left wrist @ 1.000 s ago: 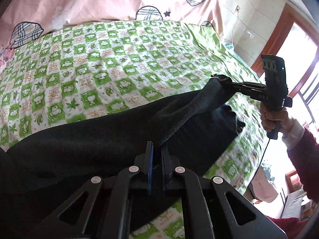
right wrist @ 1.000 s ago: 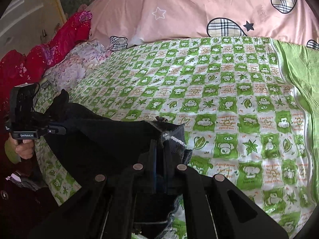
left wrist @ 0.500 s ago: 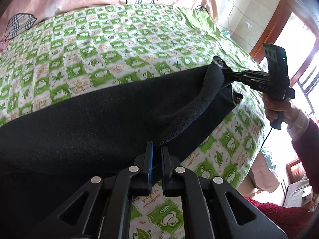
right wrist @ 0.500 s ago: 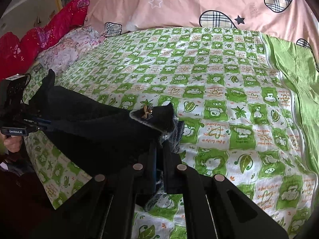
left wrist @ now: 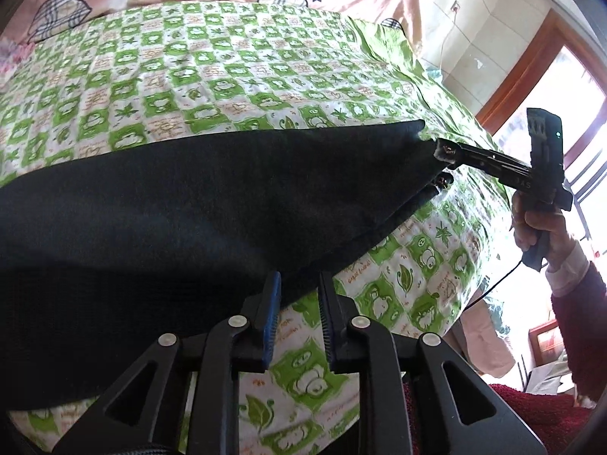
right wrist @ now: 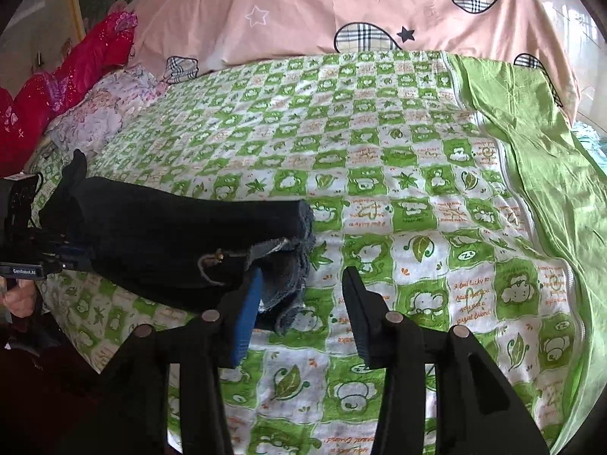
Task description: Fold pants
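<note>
The left gripper's body carries a small white label reading "GenRobot.AI", seen from the right wrist view; the green-and-white checked bedsheet point(right wrist: 398, 159) has printed squares of frogs, leaves and orange script, one reading roughly "I feel lucky to have you".

The black pants point(left wrist: 212, 204) lie folded lengthwise along the near edge of the bed, flat on the sheet. The left gripper point(left wrist: 299, 284) is opening its jaws; the pants' near fold edge lies just at the fingertips, and the pads do not press it. The right gripper point(right wrist: 299, 284) is also opening, its blue-padded left finger beside the frayed denim hem end point(right wrist: 292, 265), with bare sheet between the jaws.

Beyond the pants the sheet is open and uncluttered up to a pink quilt point(right wrist: 341, 7) with plaid hearts. Red clothing point(right wrist: 76, 64) and floral fabric point(right wrist: 98, 113) are piled at the far left. A plain green border point(right wrist: 531, 144) runs along the right side. A wood-framed window point(left wrist: 531, 76) stands past the bed's corner.
</note>
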Action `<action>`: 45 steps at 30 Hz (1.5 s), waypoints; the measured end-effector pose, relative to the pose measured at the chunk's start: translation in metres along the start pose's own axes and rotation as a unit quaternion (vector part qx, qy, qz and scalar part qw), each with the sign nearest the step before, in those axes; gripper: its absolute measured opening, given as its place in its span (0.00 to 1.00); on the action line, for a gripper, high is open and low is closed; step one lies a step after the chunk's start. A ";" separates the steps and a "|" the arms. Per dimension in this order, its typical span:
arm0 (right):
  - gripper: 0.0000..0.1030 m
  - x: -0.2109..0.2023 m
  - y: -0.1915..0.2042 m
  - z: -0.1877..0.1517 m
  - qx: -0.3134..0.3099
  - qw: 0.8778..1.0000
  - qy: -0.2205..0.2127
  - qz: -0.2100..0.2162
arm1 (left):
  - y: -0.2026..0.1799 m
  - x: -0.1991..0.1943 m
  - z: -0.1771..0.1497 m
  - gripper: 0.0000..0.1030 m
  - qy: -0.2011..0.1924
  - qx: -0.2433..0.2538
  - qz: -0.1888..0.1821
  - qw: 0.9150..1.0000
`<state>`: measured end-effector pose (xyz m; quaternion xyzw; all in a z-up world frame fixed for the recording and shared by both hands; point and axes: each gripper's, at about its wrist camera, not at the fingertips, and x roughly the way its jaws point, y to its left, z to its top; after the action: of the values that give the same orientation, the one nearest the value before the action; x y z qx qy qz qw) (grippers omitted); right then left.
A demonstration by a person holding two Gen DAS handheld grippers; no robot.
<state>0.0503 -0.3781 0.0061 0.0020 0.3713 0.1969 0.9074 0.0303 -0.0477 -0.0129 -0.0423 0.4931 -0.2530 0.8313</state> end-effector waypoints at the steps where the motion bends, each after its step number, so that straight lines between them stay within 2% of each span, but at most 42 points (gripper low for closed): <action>1: 0.44 -0.004 0.005 0.002 0.002 1.000 -0.008 -0.002 | 0.003 -0.005 -0.003 0.30 -0.004 -0.007 0.001 1.000; 6: 0.44 -0.013 0.027 0.011 -0.004 0.999 -0.042 -0.008 | 0.032 -0.036 -0.015 0.34 -0.027 -0.059 0.020 0.998; 8: 0.44 -0.014 0.034 0.016 -0.014 0.998 -0.052 -0.037 | 0.047 -0.048 -0.018 0.40 -0.036 -0.082 0.035 0.995; 10: 0.44 -0.014 0.035 0.019 -0.016 0.996 -0.055 -0.074 | 0.063 -0.061 -0.019 0.40 -0.047 -0.104 0.050 0.992; 14: 0.44 -0.020 0.026 0.025 -0.003 0.993 -0.065 -0.103 | 0.096 -0.086 -0.018 0.44 -0.065 -0.144 0.082 0.984; 18: 0.44 -0.026 0.036 0.030 -0.002 0.995 -0.073 -0.069 | 0.124 -0.106 -0.009 0.50 -0.078 -0.177 0.116 0.974; 21: 0.44 -0.017 0.063 0.035 -0.017 0.997 -0.069 -0.008 | 0.140 -0.115 0.001 0.51 -0.076 -0.201 0.144 0.966; 22: 0.44 -0.011 0.077 0.036 -0.026 0.997 -0.065 0.018 | 0.146 -0.117 0.007 0.55 -0.073 -0.211 0.155 0.962; 24: 0.44 0.004 0.112 0.038 -0.050 0.995 -0.049 0.077 | 0.156 -0.120 0.016 0.57 -0.073 -0.228 0.171 0.956; 27: 0.44 0.026 0.171 0.035 -0.104 0.983 -0.028 0.149 | 0.171 -0.122 0.033 0.57 -0.065 -0.252 0.198 0.945; 28: 0.44 0.034 0.197 0.034 -0.128 0.975 -0.020 0.178 | 0.177 -0.121 0.040 0.57 -0.060 -0.260 0.209 0.941; 32: 0.44 0.064 0.269 0.027 -0.185 0.950 0.002 0.251 | 0.199 -0.115 0.056 0.58 -0.041 -0.289 0.227 0.929; 35: 0.44 0.086 0.304 0.027 -0.204 0.937 0.014 0.284 | 0.211 -0.109 0.062 0.58 -0.026 -0.304 0.244 0.921; 38: 0.44 0.107 0.325 0.032 -0.209 0.929 0.028 0.304 | 0.220 -0.101 0.066 0.58 -0.010 -0.309 0.257 0.916; 42: 0.44 0.130 0.338 0.040 -0.209 0.931 0.039 0.298 | 0.229 -0.094 0.068 0.57 0.004 -0.311 0.273 0.910; 45: 0.44 0.149 0.341 0.047 -0.208 0.935 0.043 0.283 | 0.233 -0.091 0.068 0.44 0.010 -0.306 0.282 0.909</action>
<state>0.0568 -0.0034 -0.0088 -0.0902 0.3449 0.5181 0.7775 0.1404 0.1840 0.0198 -0.1515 0.5459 0.1550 0.8093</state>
